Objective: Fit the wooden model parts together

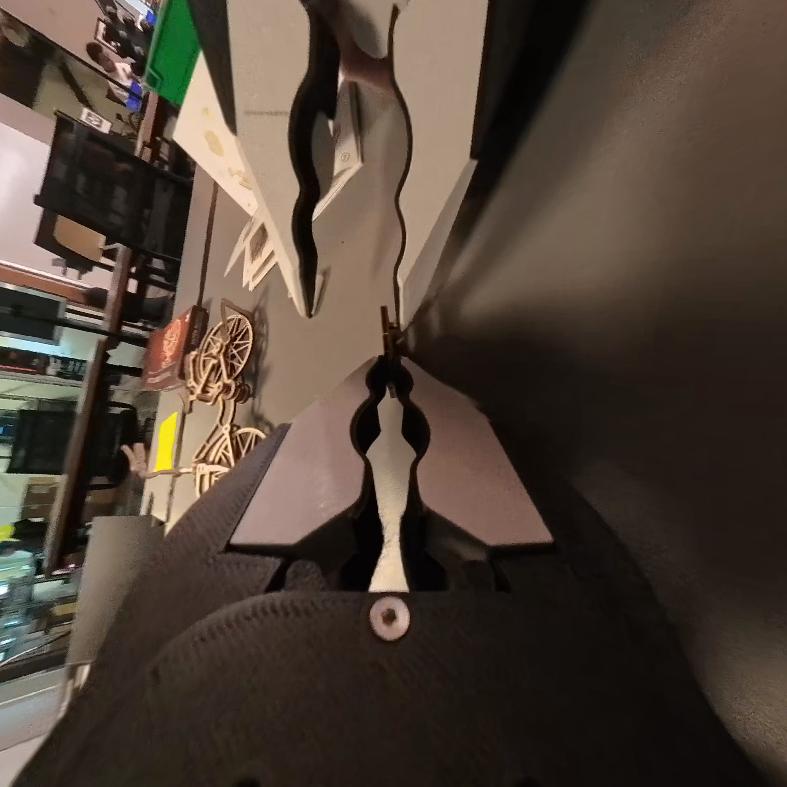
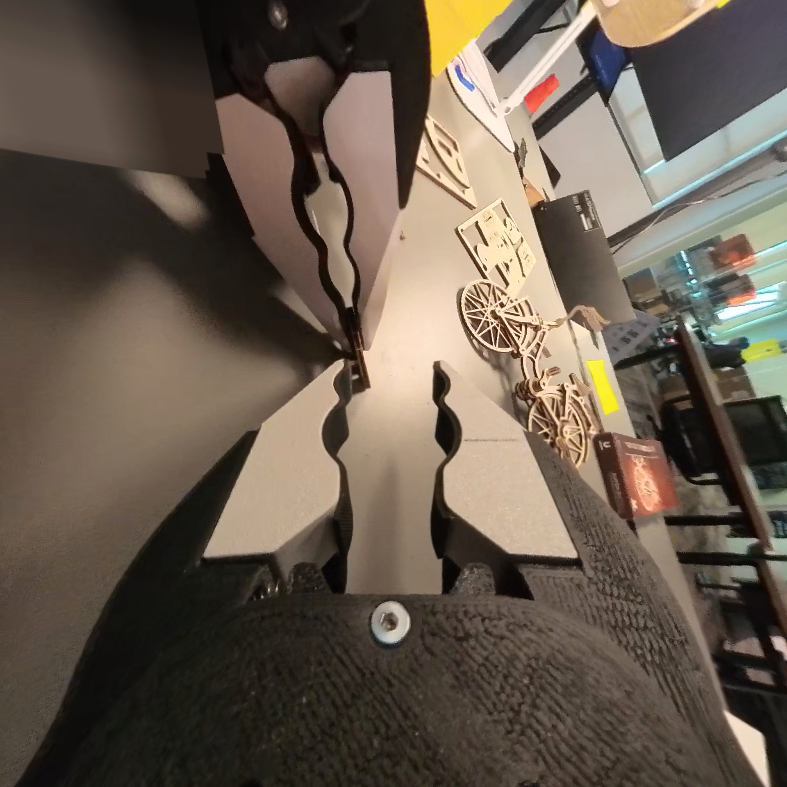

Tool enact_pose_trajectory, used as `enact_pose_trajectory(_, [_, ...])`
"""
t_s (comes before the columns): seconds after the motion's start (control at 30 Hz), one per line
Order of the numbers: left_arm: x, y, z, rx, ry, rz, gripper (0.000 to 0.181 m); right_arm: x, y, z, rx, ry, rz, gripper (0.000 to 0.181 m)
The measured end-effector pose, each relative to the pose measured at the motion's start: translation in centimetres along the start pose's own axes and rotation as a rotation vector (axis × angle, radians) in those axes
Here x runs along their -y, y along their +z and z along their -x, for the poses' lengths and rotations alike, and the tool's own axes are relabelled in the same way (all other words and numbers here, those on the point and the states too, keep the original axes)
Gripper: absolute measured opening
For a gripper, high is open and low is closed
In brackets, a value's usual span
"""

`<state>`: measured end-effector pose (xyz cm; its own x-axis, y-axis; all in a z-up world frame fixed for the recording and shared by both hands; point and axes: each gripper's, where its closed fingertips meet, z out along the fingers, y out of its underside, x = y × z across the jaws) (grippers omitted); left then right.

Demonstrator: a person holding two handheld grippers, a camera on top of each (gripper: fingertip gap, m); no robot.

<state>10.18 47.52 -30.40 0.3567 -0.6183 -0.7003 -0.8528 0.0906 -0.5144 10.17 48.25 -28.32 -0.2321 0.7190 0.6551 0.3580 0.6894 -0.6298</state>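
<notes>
Two grippers meet tip to tip over a grey table (image 2: 409,298). The left gripper (image 1: 389,366) is clenched on one small dark wooden piece (image 1: 388,330) that sticks out of its tips toward 12 o'clock. The right gripper (image 2: 392,374) is spread wide, its left fingertip (image 2: 343,379) just beside that piece (image 2: 360,362).

On the table lie one finished wooden bicycle (image 2: 528,366) at 3 o'clock, two cut-out wooden sheets (image 2: 496,242) at 1 o'clock, one red-brown box (image 2: 634,472), and one strip of yellow tape (image 2: 601,385). Beyond the table edge the room shows dark shelving and screens, blurred.
</notes>
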Motion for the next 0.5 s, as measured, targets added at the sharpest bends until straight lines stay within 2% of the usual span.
enact_pose_trajectory(0.07, [-0.07, 0.05, 0.07, 0.014, 0.020, 0.006, 0.002, 0.00, 0.06, 0.07, -0.008, -0.032, 0.005, 0.035])
enact_pose_trajectory(0.27, [-0.23, 0.25, 0.62, 0.023, -0.061, 0.008, 0.001, -0.19, 0.29, -0.10, -0.014, -0.029, 0.006, 0.027])
enact_pose_trajectory(0.5, [0.15, 0.32, 0.46, 0.010, -0.058, -0.014, 0.001, -0.45, 0.76, 0.08, 0.002, -0.016, 0.022, 0.029])
